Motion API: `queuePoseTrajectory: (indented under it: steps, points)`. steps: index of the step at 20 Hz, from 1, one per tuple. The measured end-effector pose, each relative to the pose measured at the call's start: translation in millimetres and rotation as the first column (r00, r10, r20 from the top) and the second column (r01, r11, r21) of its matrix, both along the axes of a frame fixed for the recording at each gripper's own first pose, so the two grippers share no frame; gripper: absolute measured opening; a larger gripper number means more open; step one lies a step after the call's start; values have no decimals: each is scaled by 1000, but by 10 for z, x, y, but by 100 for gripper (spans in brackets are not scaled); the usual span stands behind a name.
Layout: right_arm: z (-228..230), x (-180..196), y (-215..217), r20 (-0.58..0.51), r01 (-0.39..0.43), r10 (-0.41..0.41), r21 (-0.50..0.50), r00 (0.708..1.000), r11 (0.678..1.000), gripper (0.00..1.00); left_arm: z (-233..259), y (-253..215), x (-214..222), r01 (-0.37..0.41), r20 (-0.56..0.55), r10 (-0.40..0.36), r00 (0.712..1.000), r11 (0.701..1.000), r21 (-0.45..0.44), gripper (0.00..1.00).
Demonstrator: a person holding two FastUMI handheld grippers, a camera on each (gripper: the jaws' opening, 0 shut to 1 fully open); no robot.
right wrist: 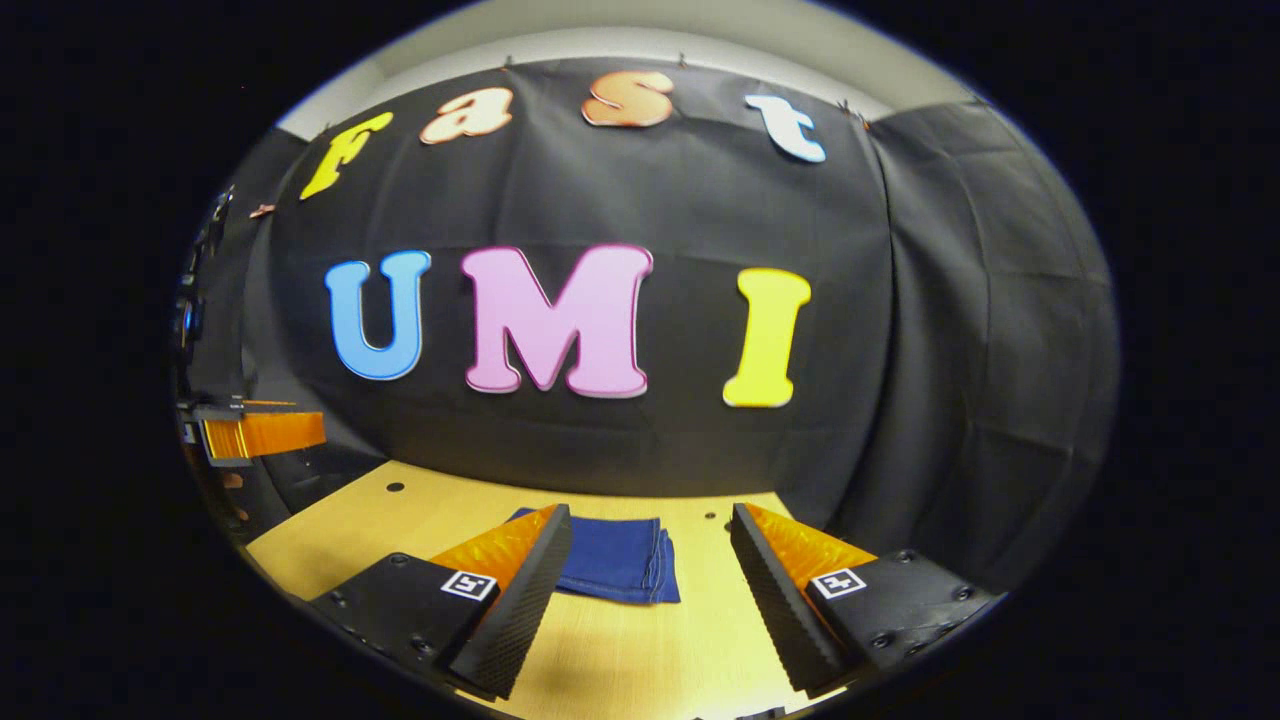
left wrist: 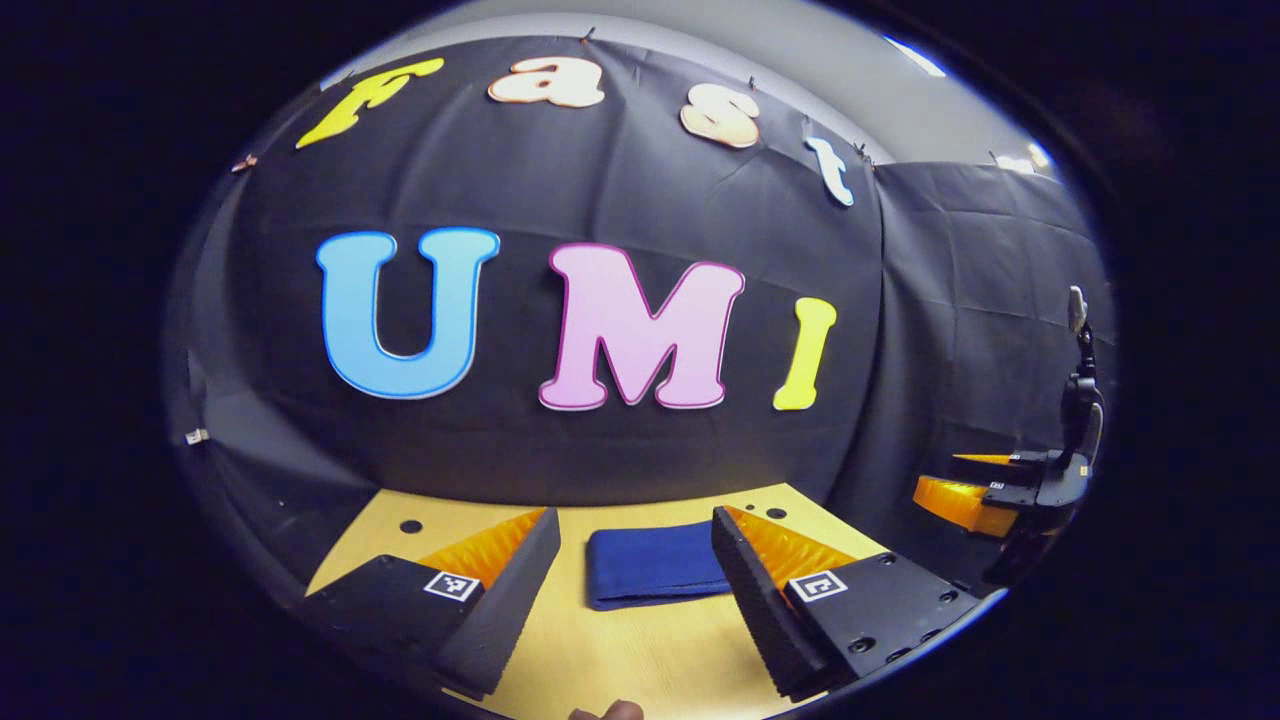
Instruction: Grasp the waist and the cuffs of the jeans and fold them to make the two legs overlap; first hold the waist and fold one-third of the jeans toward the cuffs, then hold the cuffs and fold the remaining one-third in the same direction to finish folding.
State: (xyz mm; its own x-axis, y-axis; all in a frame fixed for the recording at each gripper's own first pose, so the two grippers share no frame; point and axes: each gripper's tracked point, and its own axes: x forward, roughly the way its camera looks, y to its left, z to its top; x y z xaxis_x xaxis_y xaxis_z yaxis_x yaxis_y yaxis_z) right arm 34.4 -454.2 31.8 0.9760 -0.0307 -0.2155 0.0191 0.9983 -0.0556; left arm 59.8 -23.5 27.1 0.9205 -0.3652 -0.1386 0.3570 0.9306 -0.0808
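Here the folded jeans (left wrist: pixel 655 565) lie flat on the table (left wrist: pixel 620 660). Both the left gripper (left wrist: pixel 635 575) and right gripper (right wrist: pixel 650 575) hang released, grasping nothing. A fingertip (left wrist: pixel 610 711) edges the left gripper view.

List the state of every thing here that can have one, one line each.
jeans: folded into a compact stack, flat on the table, untouched
left hand-held gripper: open, holding nothing, raised off the table
right hand-held gripper: open, holding nothing, raised off the table

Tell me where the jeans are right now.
The jeans lie folded flat on the wooden table near the black cloth wall, ahead of both open grippers: centred in the left gripper view, left of centre in the right gripper view.
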Motion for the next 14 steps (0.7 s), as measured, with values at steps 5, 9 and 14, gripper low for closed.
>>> queuePoseTrajectory:
  steps: [5,9,14]
  points:
    - [549,-369,443,72,-10,11,-2,997,1000,96,506,423,-533,-55,79,62,995,995,-87,100]
    - [656,-558,600,88,-33,30,34,996,999,96,545,572,-725,-145,123,152,981,987,-70,92]
    - [402,-677,739,36,-120,116,122,993,985,99,377,556,-866,-240,133,246,960,969,-57,96]
